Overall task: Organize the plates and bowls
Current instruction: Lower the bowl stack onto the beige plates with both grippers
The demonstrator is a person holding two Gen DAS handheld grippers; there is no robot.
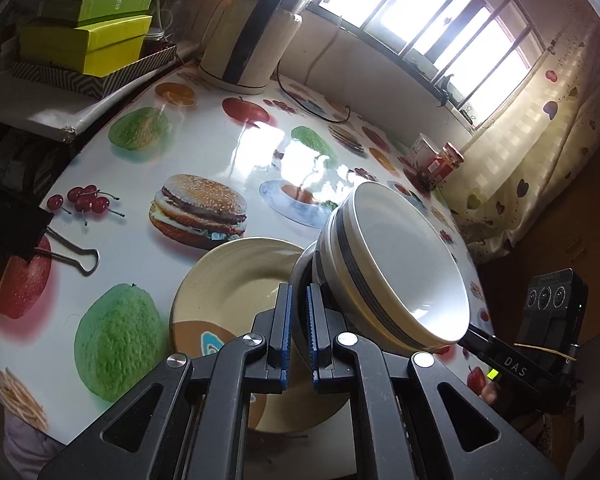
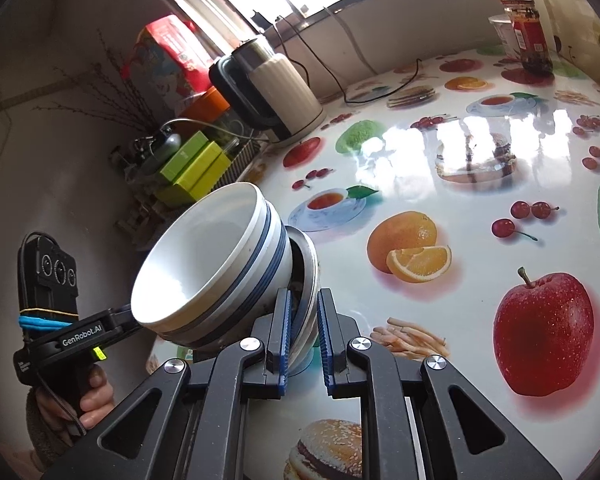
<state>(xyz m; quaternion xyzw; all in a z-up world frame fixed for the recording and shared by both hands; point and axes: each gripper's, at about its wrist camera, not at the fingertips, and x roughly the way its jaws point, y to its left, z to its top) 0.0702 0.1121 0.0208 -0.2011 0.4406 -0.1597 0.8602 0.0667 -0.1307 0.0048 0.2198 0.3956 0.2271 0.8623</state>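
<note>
Two nested white bowls with blue stripes (image 1: 396, 272) are held tilted on their side above the table; they also show in the right wrist view (image 2: 216, 264). My left gripper (image 1: 298, 300) is shut on the rim of the outer bowl. My right gripper (image 2: 304, 304) is shut on the rim of the outer bowl (image 2: 308, 276) from the other side. A cream plate (image 1: 236, 280) lies on the table under the bowls, in the left wrist view only.
The table has a glossy fruit-print cloth (image 2: 460, 184). An electric kettle (image 1: 252, 36) with its cord stands at the back, near green boxes (image 1: 88, 36). Red jars (image 2: 528, 32) stand near the window. A binder clip (image 1: 68, 252) holds the cloth's edge.
</note>
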